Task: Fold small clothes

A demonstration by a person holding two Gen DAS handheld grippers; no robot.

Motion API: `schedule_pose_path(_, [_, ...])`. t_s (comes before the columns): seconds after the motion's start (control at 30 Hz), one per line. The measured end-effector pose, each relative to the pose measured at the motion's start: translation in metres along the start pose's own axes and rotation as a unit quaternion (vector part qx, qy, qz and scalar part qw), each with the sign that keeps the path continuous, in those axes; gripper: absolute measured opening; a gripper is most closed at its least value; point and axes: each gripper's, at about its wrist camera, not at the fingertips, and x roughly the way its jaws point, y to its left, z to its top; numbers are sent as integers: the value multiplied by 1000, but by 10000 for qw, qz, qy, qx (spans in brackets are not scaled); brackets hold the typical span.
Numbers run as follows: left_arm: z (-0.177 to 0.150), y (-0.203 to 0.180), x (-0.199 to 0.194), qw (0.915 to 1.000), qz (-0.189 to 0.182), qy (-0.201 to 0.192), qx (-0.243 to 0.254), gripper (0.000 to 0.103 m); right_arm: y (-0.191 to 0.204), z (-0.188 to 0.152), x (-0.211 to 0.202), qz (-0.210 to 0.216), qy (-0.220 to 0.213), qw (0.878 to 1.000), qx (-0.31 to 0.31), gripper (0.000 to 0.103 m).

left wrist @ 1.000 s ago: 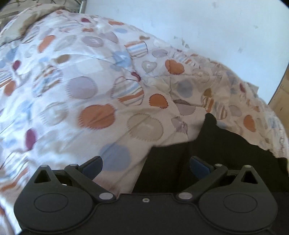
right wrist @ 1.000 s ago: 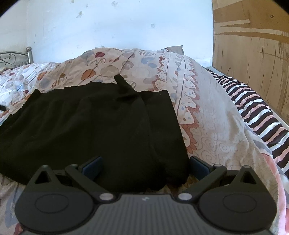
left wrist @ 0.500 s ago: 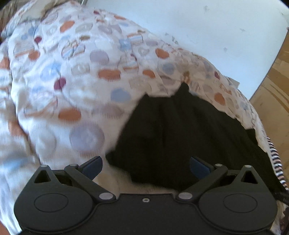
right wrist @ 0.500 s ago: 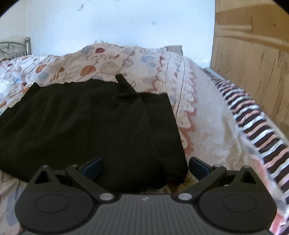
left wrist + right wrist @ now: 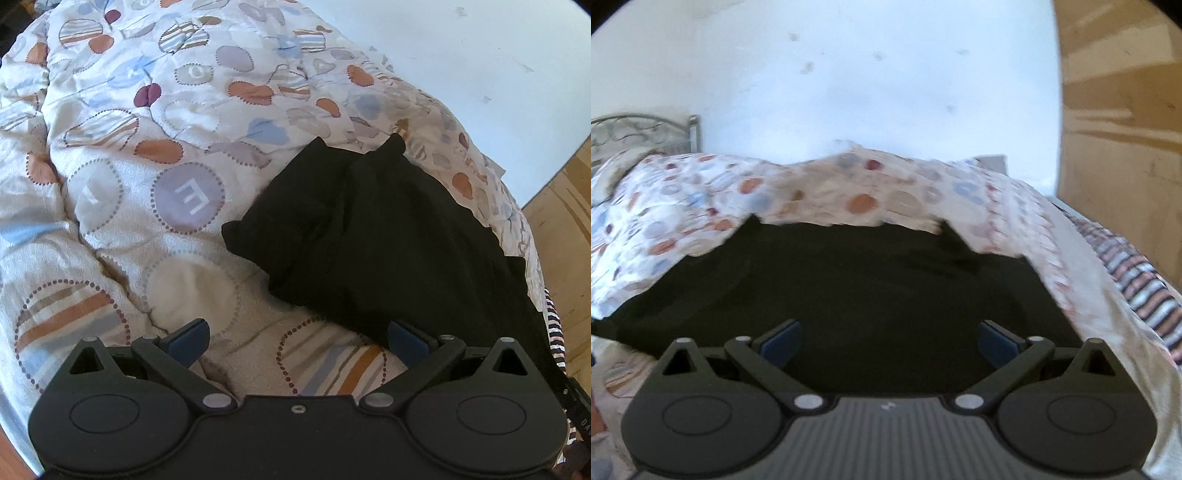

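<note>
Over on the left, the left gripper (image 5: 298,341) hovers with its jaws spread wide and nothing between them, only patterned quilt (image 5: 122,177) showing in the gap. Its right blue pad (image 5: 406,341) sits just at the near hem of the black garment (image 5: 388,236), though I can't tell whether it touches. The garment lies on the quilt ahead and to the right of this gripper, bunched rather than flat: a creased corner juts out to the left, two small points stick up at the far edge, and a ridge runs down the middle.

Moving right, the right gripper (image 5: 889,341) is released as well, jaws wide apart, poised directly over the black garment (image 5: 849,295), which fills the space between its pads. This view is blurred, so whether the pads press into the cloth is impossible to say. Further right, the quilt's border falls away toward a striped sheet (image 5: 1137,280) and a wooden panel (image 5: 1119,110).

As for progress: no neat, compact fold is visible yet. The cloth looks loosely doubled at best, with rumpled edges. Judging from this, grasping, smoothing and the actual folds all lie ahead, and both grippers seem positioned for a first pick along the near edge.
</note>
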Motion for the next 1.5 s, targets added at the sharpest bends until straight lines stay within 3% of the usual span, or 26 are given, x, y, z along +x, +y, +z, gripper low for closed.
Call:
schedule_pose_path(0.3, [2,-2,5,10000,11,50,14,102,43,11,37,327,75,9991,-249,103])
schedule_pose_path(0.53, [0,2,11,9999,59,91,-1,102,42,-7,56,369,361,9983,-285,103])
schedule_pose_path(0.63, [-1,9,7,9999,26,-128,19,101,37,-12,61,416,479,9978,-185,103])
schedule_pose_path(0.8, [2,17,-5,9975,-23,-638,317,82,42,-17,65,344,540,9974,-317,103])
schedule_pose_path(0.87, [5,16,-6,9960,-128,-772,428,60,44,-19,65,305,521,9975,-378,103])
schedule_pose_path(0.93, [7,12,-3,9942,-174,-854,626,48,45,-20,65,300,511,9975,-389,103])
schedule_pose_path(1.03, [13,3,4,9919,-193,-857,915,43,43,-20,64,320,512,9975,-365,103])
schedule_pose_path(1.3, [23,-12,8,9874,-158,-920,1276,48,42,-19,65,332,512,9975,-354,103])
schedule_pose_path(1.4, [21,-13,-2,9858,34,-1118,1249,58,42,-19,65,335,513,9975,-352,103])
schedule_pose_path(1.43, [18,-13,-6,9843,121,-1238,1255,66,42,-19,65,335,514,9975,-352,103])
schedule_pose_path(1.5, [14,-16,-15,9799,247,-1447,1350,68,42,-20,65,338,510,9975,-348,103])
